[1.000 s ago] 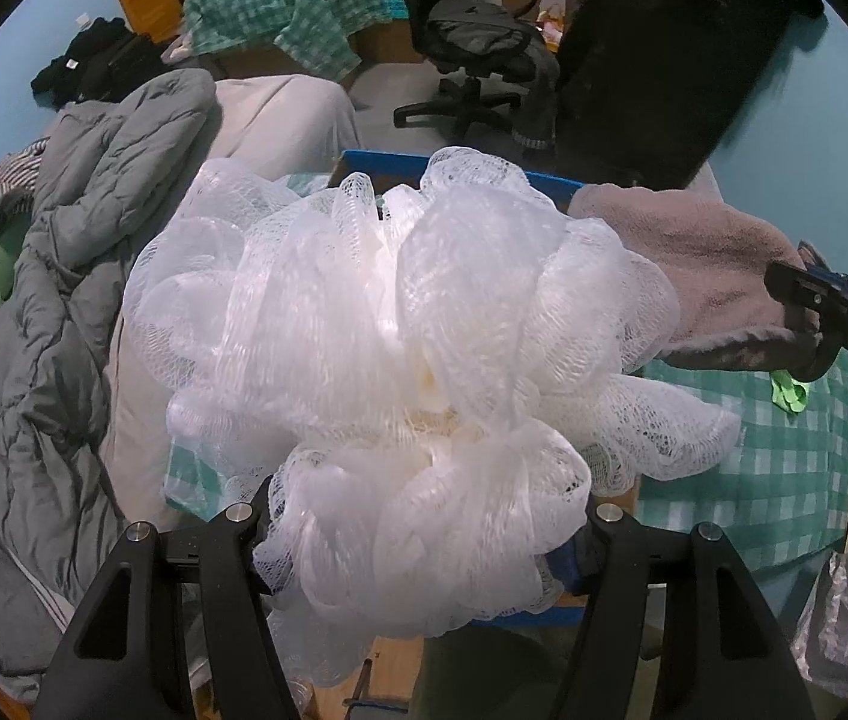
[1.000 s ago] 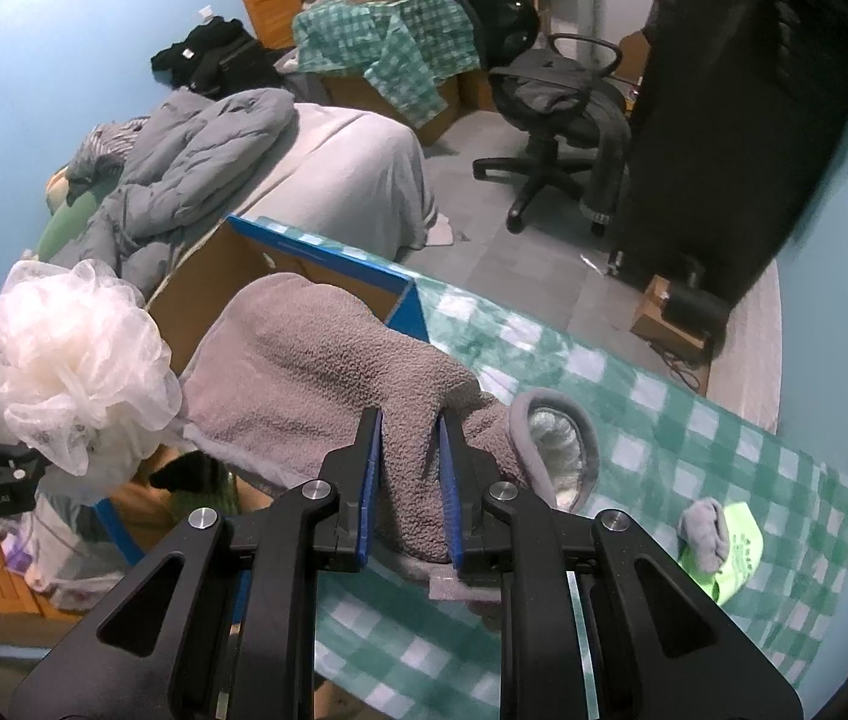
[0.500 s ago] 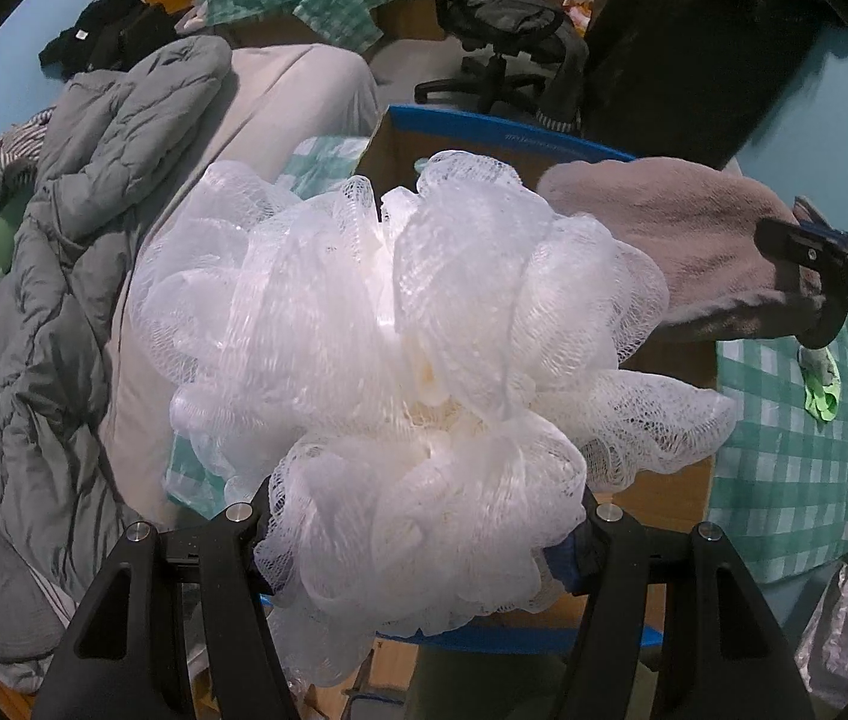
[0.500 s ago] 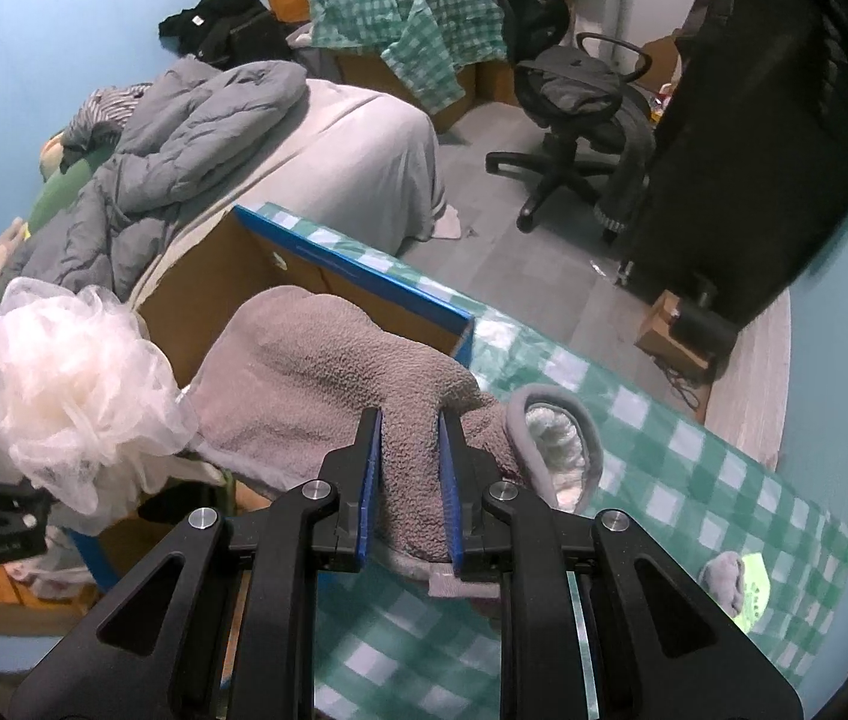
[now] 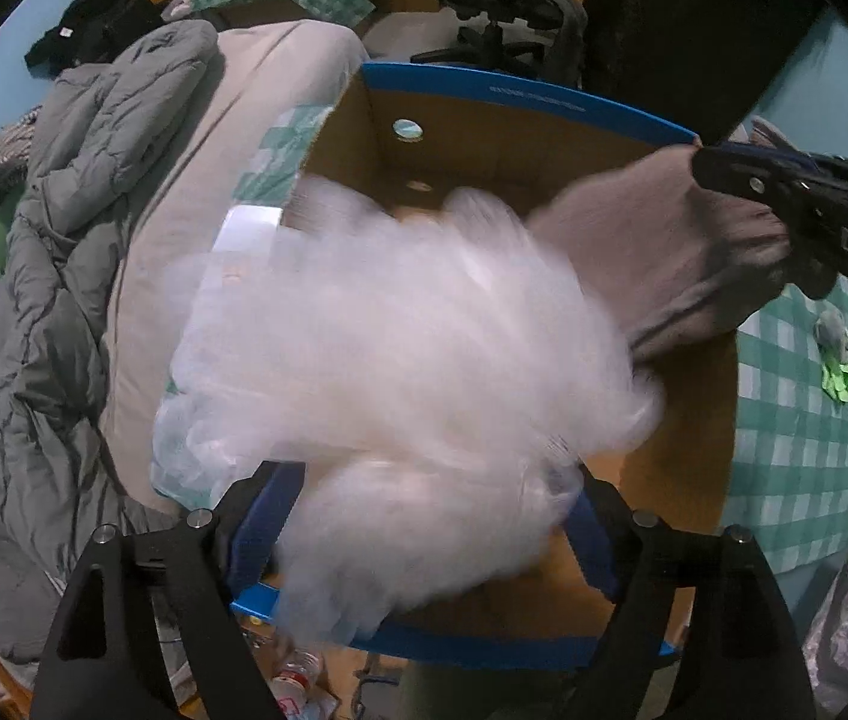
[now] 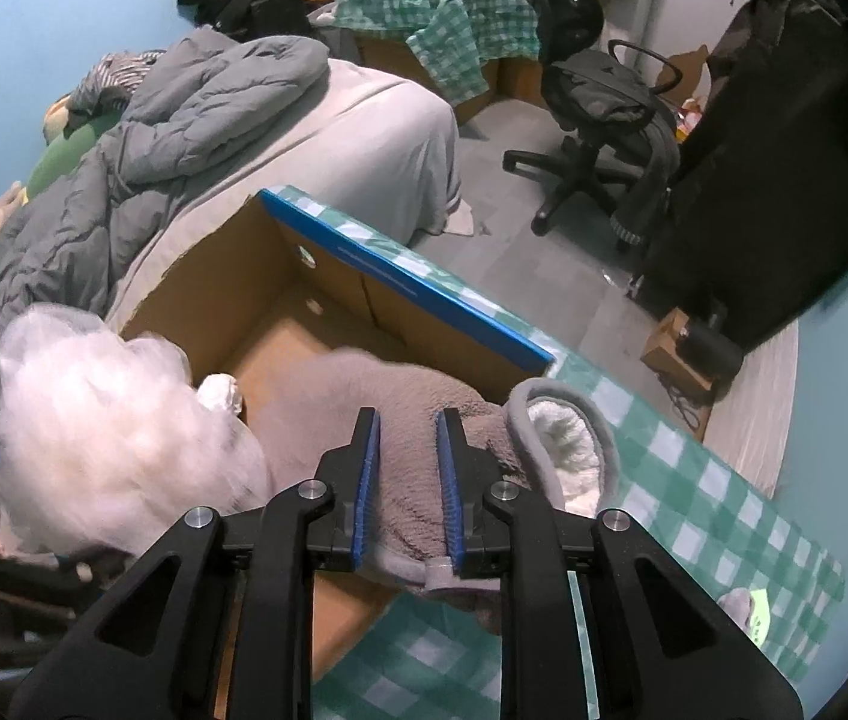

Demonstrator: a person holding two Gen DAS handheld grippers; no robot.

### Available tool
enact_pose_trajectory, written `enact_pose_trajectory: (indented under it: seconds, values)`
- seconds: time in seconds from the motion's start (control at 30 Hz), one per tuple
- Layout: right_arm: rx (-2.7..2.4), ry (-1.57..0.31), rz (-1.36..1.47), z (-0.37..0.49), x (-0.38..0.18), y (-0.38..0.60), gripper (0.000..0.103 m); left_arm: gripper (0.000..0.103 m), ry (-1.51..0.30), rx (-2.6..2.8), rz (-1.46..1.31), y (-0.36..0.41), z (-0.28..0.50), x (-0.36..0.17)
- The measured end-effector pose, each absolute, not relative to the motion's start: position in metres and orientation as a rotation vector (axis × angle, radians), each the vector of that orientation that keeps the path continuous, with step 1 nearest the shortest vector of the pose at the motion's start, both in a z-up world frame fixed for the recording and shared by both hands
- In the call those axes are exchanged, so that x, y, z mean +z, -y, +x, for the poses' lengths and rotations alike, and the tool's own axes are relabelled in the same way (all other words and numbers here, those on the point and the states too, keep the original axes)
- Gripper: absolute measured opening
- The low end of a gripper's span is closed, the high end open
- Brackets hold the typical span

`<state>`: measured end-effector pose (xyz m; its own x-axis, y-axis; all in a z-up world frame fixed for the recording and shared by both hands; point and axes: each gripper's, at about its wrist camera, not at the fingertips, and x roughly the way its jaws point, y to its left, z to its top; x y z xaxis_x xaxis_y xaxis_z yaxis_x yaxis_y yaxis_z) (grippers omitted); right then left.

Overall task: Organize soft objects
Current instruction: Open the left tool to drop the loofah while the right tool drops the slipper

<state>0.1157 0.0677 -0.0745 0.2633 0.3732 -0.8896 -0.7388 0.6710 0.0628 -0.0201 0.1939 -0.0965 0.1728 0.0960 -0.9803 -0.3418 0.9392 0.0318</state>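
**Status: 2 soft items over the box**

My left hand-held gripper is released; the blurred mesh pouf sits between its fingers, above the cardboard box. My right hand-held gripper clamps the grey slipper at the box's desk-side edge.

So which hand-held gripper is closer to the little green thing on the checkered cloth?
Right. It's beside the cloth holding the green thing; left is across the box.

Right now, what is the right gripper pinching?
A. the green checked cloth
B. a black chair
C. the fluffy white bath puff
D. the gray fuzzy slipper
D: the right gripper has its blue pads closed on the gray fuzzy slipper, holding it over the cardboard box.
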Motion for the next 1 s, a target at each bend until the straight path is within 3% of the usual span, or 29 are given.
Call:
enact_pose_trajectory:
  seconds: [0.03, 0.13, 0.17, 0.47, 1.0]
  values:
    - [0.784, -1.056, -0.405, 0.115, -0.073, -0.071, 0.021, 0.083, -1.368, 0.314, -0.223, -0.194, -0.021, -0.097]
    - [0.793, -1.032, -0.404, 0.112, -0.068, -0.072, 0.051, 0.086, -1.366, 0.320, -0.250, -0.195, -0.023, -0.096]
    - [0.793, -1.022, -0.405, 0.111, -0.066, -0.072, 0.055, 0.086, -1.364, 0.323, -0.254, -0.196, -0.024, -0.095]
    - [0.790, -1.016, -0.394, 0.106, -0.056, -0.062, 0.064, 0.086, -1.337, 0.335, -0.236, -0.184, -0.032, -0.080]
    - [0.713, -1.019, -0.350, 0.100, -0.044, -0.014, 0.068, 0.086, -1.311, 0.276, -0.153, -0.146, -0.030, -0.063]
